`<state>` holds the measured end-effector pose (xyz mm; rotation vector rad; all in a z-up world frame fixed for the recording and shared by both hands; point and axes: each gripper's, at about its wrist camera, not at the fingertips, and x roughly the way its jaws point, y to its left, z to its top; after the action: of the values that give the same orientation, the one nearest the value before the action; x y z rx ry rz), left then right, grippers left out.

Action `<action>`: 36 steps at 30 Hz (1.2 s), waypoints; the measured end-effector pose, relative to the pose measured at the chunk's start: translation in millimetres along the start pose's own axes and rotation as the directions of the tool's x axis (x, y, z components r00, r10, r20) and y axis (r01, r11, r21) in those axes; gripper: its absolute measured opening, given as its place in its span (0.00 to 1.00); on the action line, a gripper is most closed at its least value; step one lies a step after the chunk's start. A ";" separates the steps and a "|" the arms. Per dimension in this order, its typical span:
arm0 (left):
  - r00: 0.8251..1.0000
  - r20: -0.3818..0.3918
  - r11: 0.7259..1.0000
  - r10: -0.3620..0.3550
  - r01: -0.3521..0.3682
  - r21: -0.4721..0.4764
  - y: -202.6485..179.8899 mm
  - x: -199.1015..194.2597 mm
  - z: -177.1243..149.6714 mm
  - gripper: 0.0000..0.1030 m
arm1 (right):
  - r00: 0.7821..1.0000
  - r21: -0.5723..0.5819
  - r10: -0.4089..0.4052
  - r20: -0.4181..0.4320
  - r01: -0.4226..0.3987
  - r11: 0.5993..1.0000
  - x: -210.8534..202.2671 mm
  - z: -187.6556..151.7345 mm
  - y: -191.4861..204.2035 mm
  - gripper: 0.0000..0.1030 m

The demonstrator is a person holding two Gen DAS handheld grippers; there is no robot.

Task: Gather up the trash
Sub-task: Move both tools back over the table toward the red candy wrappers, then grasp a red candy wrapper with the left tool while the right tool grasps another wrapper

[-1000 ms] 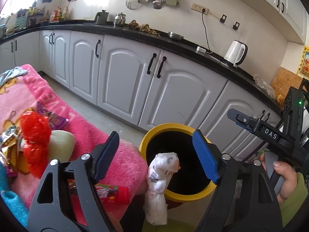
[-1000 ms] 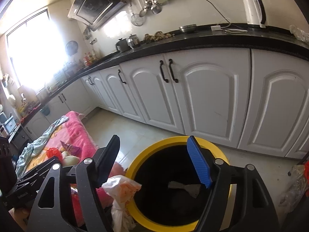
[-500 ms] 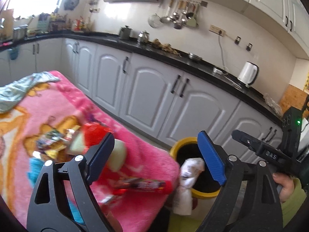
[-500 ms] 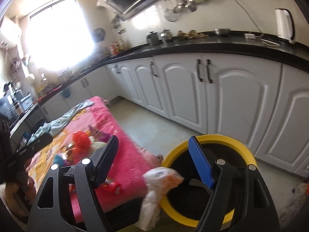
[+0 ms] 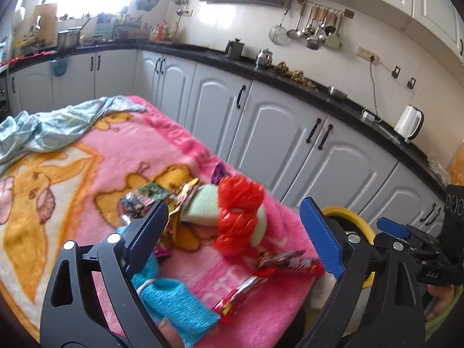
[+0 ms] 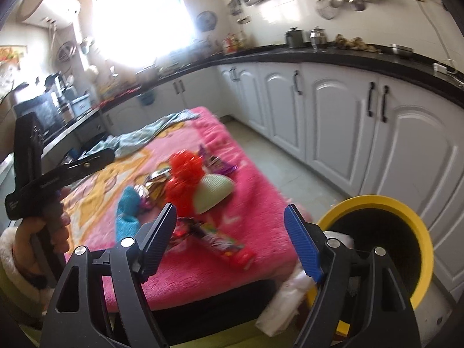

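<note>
while both hover over the pink blanket [image 5: 87, 156]:
left gripper [image 5: 246, 229]: released, jaws just widening, nothing between
right gripper [image 6: 232, 232]: released, empty
trash [image 5: 237, 217]: red bag, wrappers on blanket
bin [image 6: 417, 223]: yellow-rimmed, beside blanket

My left tongs [image 5: 240, 232], which have just been opening, gape empty over a crumpled red plastic bag [image 5: 239, 217] at frame centre, on the fluffy pink blanket [image 5: 95, 171].

You had a crumpled red plastic bag [image 5: 239, 216] lying on the pink blanket against a pale green bowl-shaped piece [image 5: 203, 207], with shiny snack wrappers [image 5: 282, 262] scattered near it. The yellow-rimmed black bin [image 6: 385, 249] stood upright beside the blanket's edge.
</note>
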<state>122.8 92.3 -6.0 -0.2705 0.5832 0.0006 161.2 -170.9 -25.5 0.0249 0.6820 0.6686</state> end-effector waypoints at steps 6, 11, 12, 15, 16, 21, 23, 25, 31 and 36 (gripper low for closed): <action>0.994 -0.108 0.998 -0.006 0.012 0.060 7.5 13.9 -20.6 0.81 | 0.992 0.013 0.106 -0.069 -0.106 0.994 27.0 -4.6 13.7 0.72; 0.974 -0.223 0.987 -0.039 0.072 0.142 2.9 29.2 -39.2 0.68 | 0.979 0.001 0.157 -0.127 -0.158 0.987 49.5 -8.8 19.7 0.67; 0.963 -0.263 0.981 -0.059 0.105 0.162 -0.2 33.6 -44.1 0.66 | 0.977 -0.002 0.162 -0.142 -0.164 0.986 54.6 -9.5 20.7 0.65; 0.942 -0.329 0.965 -0.070 0.148 0.216 -8.6 42.6 -55.1 0.61 | 0.968 0.008 0.182 -0.174 -0.184 0.983 67.9 -10.5 20.7 0.58; 0.936 -0.346 0.959 -0.067 0.156 0.238 -11.5 45.1 -58.8 0.58 | 0.965 0.010 0.188 -0.182 -0.189 0.982 71.1 -10.5 20.6 0.55; 0.913 -0.403 0.932 -0.062 0.197 0.305 -23.6 57.6 -70.3 0.48 | 0.955 -0.009 0.199 -0.218 -0.206 0.978 87.1 -8.6 24.4 0.48; 0.907 -0.417 0.924 -0.064 0.211 0.317 -26.6 61.8 -72.3 0.46 | 0.952 -0.002 0.209 -0.226 -0.215 0.977 93.5 -6.4 24.2 0.45; 0.896 -0.441 0.918 -0.058 0.222 0.330 -29.2 67.4 -75.8 0.44 | 0.946 0.004 0.221 -0.238 -0.226 0.974 101.0 -4.9 24.6 0.37; 0.870 -0.491 0.914 -0.033 0.224 0.337 -30.8 82.8 -83.6 0.37 | 0.942 0.026 0.234 -0.240 -0.234 0.972 106.1 0.0 21.8 0.20; 0.857 -0.515 0.916 -0.016 0.218 0.335 -30.4 92.6 -87.1 0.21 | 0.962 0.050 0.225 -0.154 -0.220 0.974 76.3 14.7 6.2 0.20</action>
<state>155.2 34.0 -118.4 0.0876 1.0736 -0.3141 210.5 -119.1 -56.4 0.0805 0.8517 0.8822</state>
